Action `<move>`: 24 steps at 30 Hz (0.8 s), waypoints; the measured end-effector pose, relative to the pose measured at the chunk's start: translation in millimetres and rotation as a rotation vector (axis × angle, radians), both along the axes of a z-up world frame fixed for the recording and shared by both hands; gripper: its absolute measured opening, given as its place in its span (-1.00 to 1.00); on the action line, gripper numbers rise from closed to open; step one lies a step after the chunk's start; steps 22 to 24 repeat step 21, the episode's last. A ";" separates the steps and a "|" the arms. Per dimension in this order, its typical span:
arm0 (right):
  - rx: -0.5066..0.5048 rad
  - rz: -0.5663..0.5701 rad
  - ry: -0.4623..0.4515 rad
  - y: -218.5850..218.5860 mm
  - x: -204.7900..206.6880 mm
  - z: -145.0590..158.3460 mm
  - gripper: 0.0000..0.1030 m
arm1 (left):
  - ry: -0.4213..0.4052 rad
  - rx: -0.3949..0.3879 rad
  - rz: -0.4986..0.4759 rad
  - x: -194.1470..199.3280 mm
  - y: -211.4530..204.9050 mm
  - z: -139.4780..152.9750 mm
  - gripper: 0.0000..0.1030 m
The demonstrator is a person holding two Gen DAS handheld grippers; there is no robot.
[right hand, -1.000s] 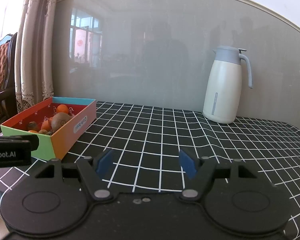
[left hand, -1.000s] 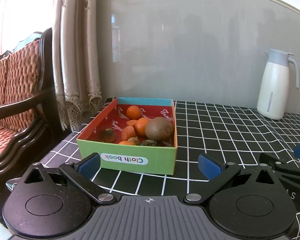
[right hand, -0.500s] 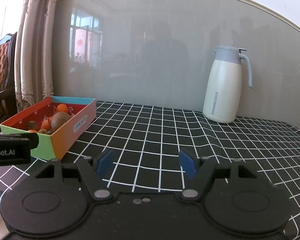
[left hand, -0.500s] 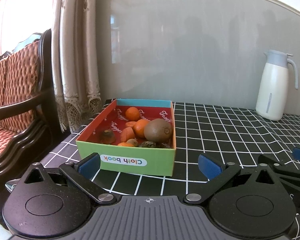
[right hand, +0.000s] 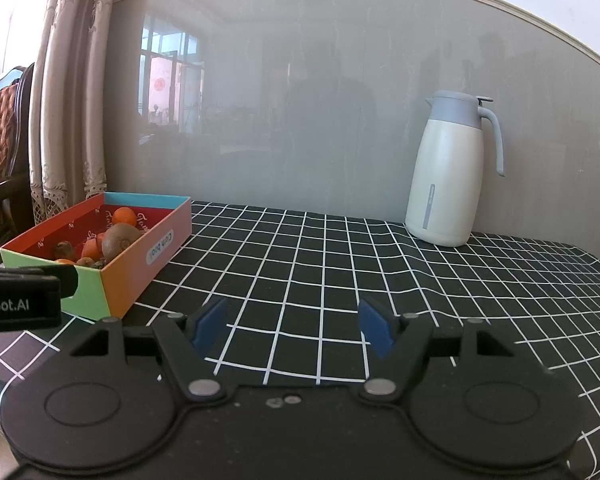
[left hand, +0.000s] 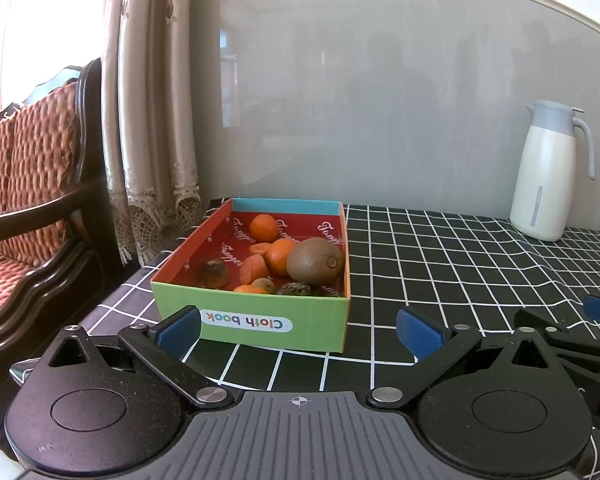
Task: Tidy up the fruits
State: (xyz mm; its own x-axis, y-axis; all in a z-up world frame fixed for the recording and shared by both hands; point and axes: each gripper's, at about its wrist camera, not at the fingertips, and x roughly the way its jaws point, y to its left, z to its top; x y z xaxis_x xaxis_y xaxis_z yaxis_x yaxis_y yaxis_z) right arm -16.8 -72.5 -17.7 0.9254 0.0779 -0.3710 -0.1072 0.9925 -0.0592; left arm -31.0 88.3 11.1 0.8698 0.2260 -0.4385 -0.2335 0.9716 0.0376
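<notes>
Checked black cloth covered the desk [right hand: 340, 248], which stood against a pale grey wall with a white jug [right hand: 448, 176] near its back edge and a curtain [left hand: 152, 120] and a wooden chair [left hand: 32, 184] off to one side. Both tools were held low at the near edge. The left gripper [left hand: 298, 326] had its blue fingers [left hand: 418, 330] spread wide with nothing between them, and the right gripper [right hand: 290, 326] stood just as wide and just as empty.

What mattered was the box [left hand: 256, 320] of fruit. It sat straight ahead of the left fingers, just beyond their tips, its green end wall facing them and its long axis running away toward the wall. From the right fingers it lay well off to their left and a little ahead, with open cloth directly in front of them. So the left hand looked the nearer and better lined up.

Inside the box, the kiwi [left hand: 316, 261] lay toward the right fingertip's side, touching an orange [left hand: 279, 255]; another orange [left hand: 263, 227] sat farther back, and darker small fruit [left hand: 214, 273] (I could not tell what kind) lay nearer the left fingertip's side. Any reach would, I judged, have to rise over the near wall before coming down on a fruit.
</notes>
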 end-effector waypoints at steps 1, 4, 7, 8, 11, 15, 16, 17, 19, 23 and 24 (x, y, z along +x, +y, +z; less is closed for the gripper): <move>0.001 -0.001 0.000 0.0 -0.1 0.0 0.38 | -0.001 0.000 0.000 -0.2 0.1 0.0 1.00; 0.001 0.000 0.000 0.0 -0.1 0.0 0.38 | -0.016 0.009 -0.006 -1.0 -0.5 0.8 1.00; 0.001 0.000 0.000 0.0 0.1 0.0 0.38 | -0.032 0.016 -0.001 -1.5 0.7 2.8 1.00; 0.000 0.000 0.000 -0.1 0.1 0.0 0.38 | -0.039 0.007 -0.001 -2.0 2.6 3.7 1.00; 0.001 0.000 0.001 -0.1 0.3 0.1 0.39 | -0.057 -0.012 -0.003 -3.1 6.3 5.5 1.00; -0.001 0.001 0.001 0.0 -0.3 -0.6 0.39 | -0.070 -0.017 -0.012 -3.2 6.7 5.9 1.00; -0.001 0.001 0.002 0.2 -0.5 -0.8 0.39 | -0.077 -0.018 -0.008 -4.1 7.1 6.3 0.99; -0.002 0.001 0.001 -0.1 -0.8 -0.9 0.39 | -0.084 -0.022 -0.002 -4.9 7.7 6.8 0.99; -0.002 0.000 0.002 -0.1 -0.7 -1.1 0.40 | -0.095 -0.034 -0.005 -5.4 10.1 7.6 0.99; -0.003 0.000 0.002 0.2 -0.8 -1.0 0.40 | -0.086 -0.040 -0.014 -3.4 10.8 6.8 0.99; -0.003 0.000 0.002 0.2 -0.8 -1.0 0.40 | -0.086 -0.040 -0.014 -3.4 10.8 6.8 0.99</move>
